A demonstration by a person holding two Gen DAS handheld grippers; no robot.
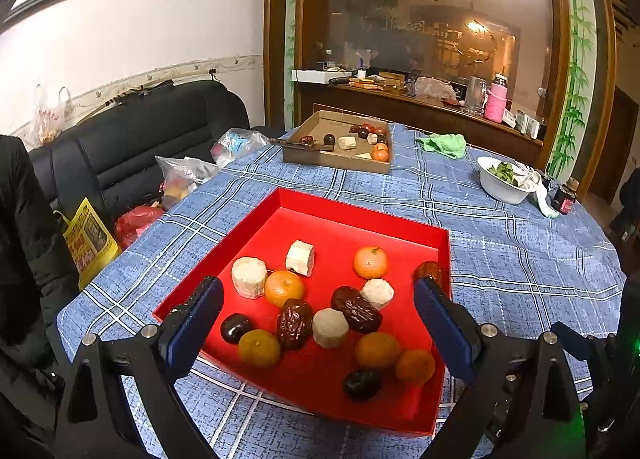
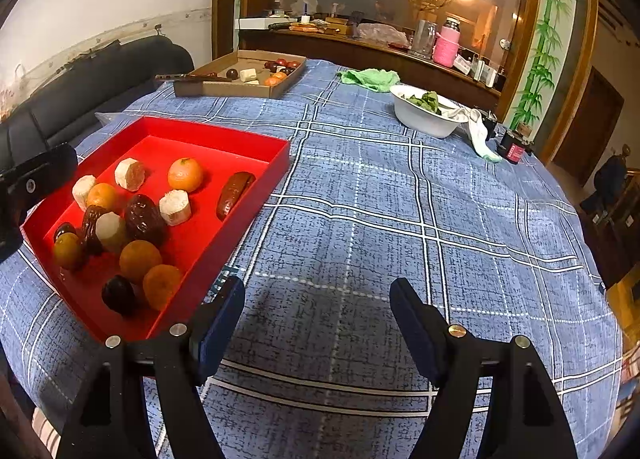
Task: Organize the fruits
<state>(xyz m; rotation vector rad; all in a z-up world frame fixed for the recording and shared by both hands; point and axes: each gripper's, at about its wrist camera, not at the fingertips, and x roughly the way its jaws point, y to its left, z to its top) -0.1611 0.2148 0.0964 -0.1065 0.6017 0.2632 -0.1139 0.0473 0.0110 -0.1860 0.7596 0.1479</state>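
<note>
While lying flat, long red date (image 2: 235,195) points up-right, red tray (image 2: 256,135).

Red date (image 1: 427,271) half hidden behind gripper finger (image 1: 444,323)

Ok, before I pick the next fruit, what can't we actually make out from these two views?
- Cardboard box contents: too small and far in both views to tell apart or count.
- Dark fruit at the red tray wall: partly behind the left hand-held gripper finger, left view.
- White bowl: greens show, the rest hidden by its rim.
- Tray's near corner: hidden by the right hand-held gripper finger, right view.
</note>
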